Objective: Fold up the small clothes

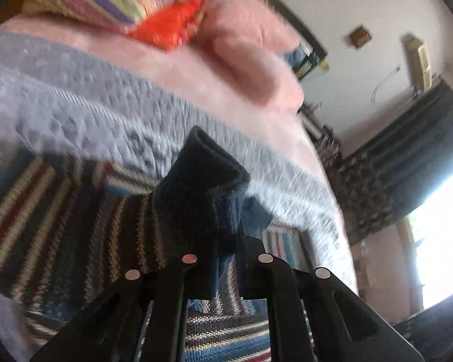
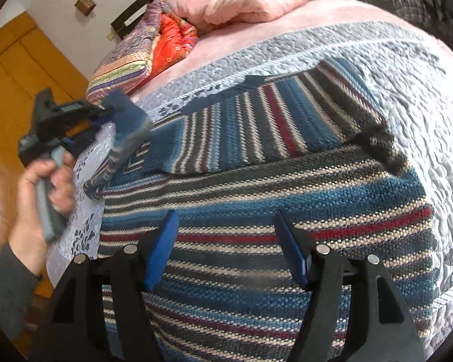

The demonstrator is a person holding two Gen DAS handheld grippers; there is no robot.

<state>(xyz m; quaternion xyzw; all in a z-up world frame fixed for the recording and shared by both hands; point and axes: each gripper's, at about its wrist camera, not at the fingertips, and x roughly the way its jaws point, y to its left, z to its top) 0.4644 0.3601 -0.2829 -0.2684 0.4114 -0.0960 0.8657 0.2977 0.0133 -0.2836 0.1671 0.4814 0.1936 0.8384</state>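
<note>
Soft striped knitted sweater (image 2: 256, 199) drapes limply; left gripper (image 1: 223, 241) pinches its cuff, right gripper (image 2: 226, 247) hovers wide open, empty.

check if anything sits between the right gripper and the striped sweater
Nothing visible does. The right gripper hangs open right over the striped sweater, with only bare knit between its fingers. The left gripper is off at the sweater's far left edge, shut on the cuff, clear of that path.
</note>
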